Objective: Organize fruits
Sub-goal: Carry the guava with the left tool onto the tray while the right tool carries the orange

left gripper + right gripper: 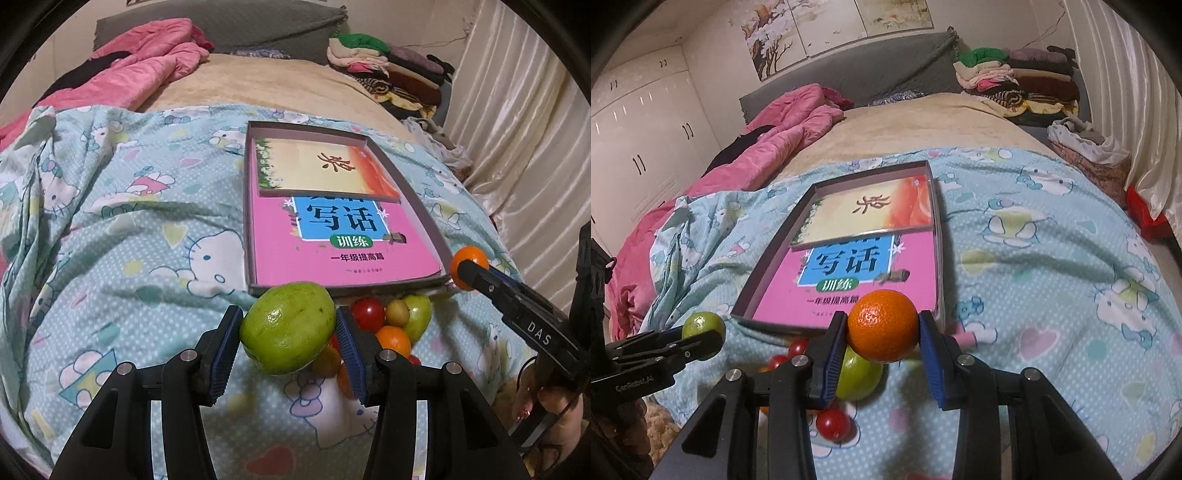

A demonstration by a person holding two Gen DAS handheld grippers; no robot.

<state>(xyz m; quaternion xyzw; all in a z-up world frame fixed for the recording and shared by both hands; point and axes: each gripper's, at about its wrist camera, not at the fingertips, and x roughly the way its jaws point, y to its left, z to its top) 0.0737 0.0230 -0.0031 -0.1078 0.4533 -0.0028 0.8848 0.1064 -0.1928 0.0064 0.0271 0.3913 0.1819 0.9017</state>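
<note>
Left gripper [290, 328]: pinches the big green fruit [288, 326], lifted clear of the pile.
Right gripper [882, 326]: pinches the orange [882, 325].
Fruit pile [391, 321]: on the blanket [129, 258], at 6 o'clock of the box [421, 206].
Why: likely both fruits go into that box.

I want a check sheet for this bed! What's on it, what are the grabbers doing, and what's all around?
Surface: cartoon-cat bedsheet, wrinkled.
Job's things: green fruit and orange both held; cherry tomatoes, more fruit piled in front of the shallow box.
Clutter: pink workbook and another book inside the box.
Grippers: left gripper shut on green fruit; right gripper shut on orange.
Cables: thin wire on far wall.
Surroundings: pink quilt, folded clothes pile, wardrobe, curtain.
</note>
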